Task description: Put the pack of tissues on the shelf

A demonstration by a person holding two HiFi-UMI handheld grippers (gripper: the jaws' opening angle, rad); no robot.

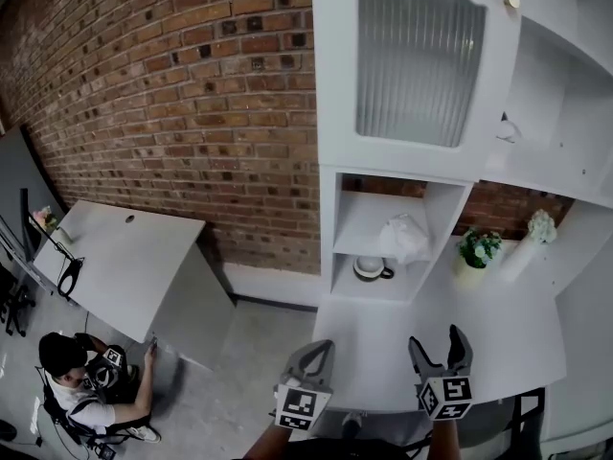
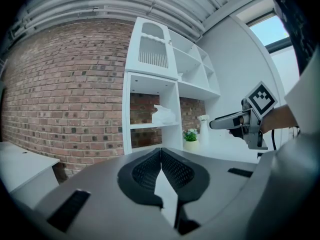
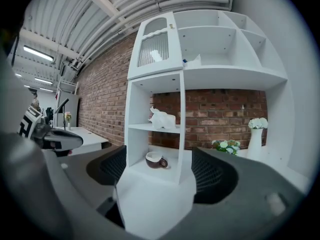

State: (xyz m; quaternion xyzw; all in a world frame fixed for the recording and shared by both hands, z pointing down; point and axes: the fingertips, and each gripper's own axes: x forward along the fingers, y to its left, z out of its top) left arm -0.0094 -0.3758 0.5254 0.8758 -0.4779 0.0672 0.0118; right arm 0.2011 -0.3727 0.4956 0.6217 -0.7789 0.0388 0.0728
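Observation:
The white pack of tissues (image 1: 404,238) lies on the upper shelf (image 1: 364,220) of a small white cubby against the brick wall. It also shows in the left gripper view as a tissue pack (image 2: 164,115) and in the right gripper view as a tissue pack (image 3: 162,118). My left gripper (image 1: 318,349) hovers over the white counter's near edge, its jaws shut with nothing between them (image 2: 161,153). To its right, my right gripper (image 1: 439,345) stands open and empty, its fingers framing the cubby (image 3: 159,156). Both are well short of the shelf.
A dark cup (image 1: 372,268) sits on the cubby's lower shelf. A potted plant (image 1: 476,252) and a white vase (image 1: 532,238) stand on the counter (image 1: 431,329) to the right. A ribbed-glass cabinet door (image 1: 417,65) hangs above. A person (image 1: 81,391) crouches by a white desk (image 1: 115,257) at lower left.

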